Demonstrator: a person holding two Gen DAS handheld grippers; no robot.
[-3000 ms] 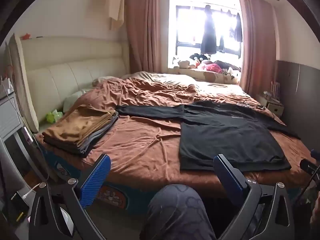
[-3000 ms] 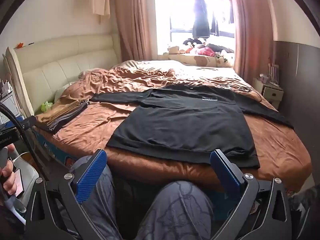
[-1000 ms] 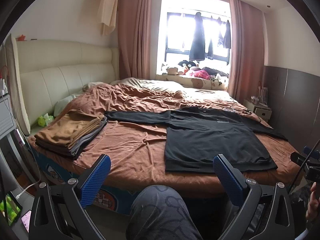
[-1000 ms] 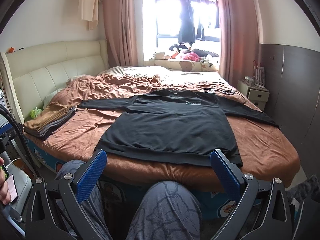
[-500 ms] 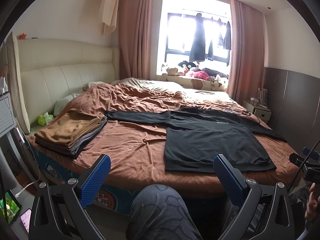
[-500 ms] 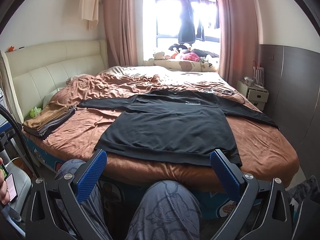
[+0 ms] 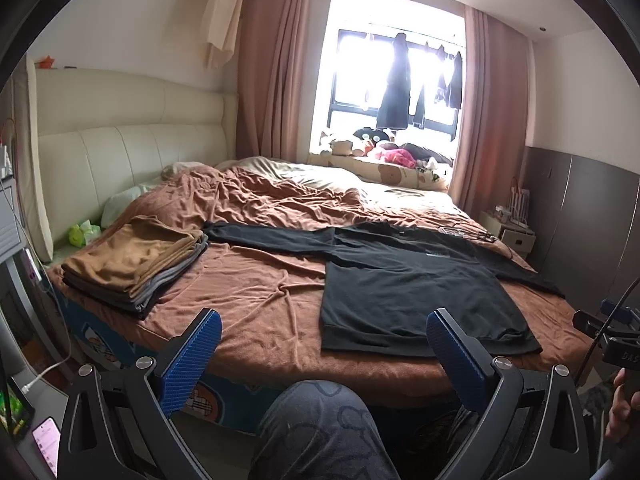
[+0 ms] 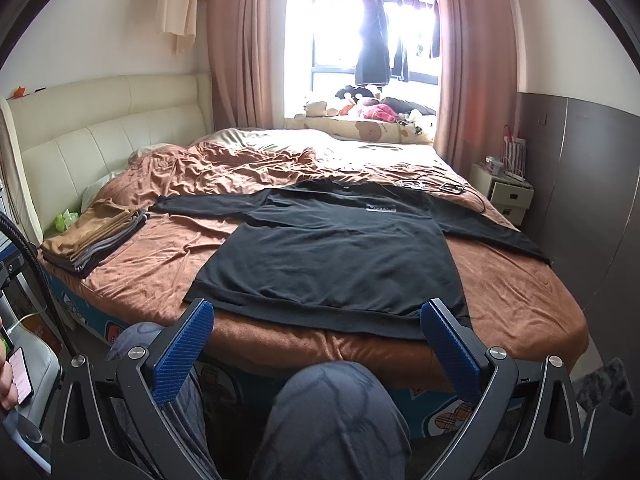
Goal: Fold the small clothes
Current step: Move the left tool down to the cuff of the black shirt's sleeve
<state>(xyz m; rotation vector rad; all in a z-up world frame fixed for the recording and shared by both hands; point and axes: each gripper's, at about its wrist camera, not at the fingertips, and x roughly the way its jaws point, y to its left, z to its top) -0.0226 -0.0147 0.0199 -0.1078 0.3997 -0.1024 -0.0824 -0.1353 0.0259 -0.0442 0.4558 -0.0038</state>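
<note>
Black shirt (image 8: 332, 256) lies flat on the bed (image 8: 520, 300), sleeves out, hem nearest me. Left tool (image 7: 320, 354) and right tool (image 8: 316, 344) both spread, empty, short of the bed. I expect soft, light, limp cloth; pinch at the sleeve cuff or hem corners.

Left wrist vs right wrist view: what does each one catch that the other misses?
Only the left wrist view shows the right gripper's body at its right edge, with part of the hand holding it, and two lit phones at lower left.

Only the right wrist view shows the white label on the shirt clearly, and a hand holding a phone at its left edge.

Both show the black long-sleeved shirt spread flat on the brown bedspread, the folded stack near the headboard, open blue-padded jaws and a knee below.
</note>
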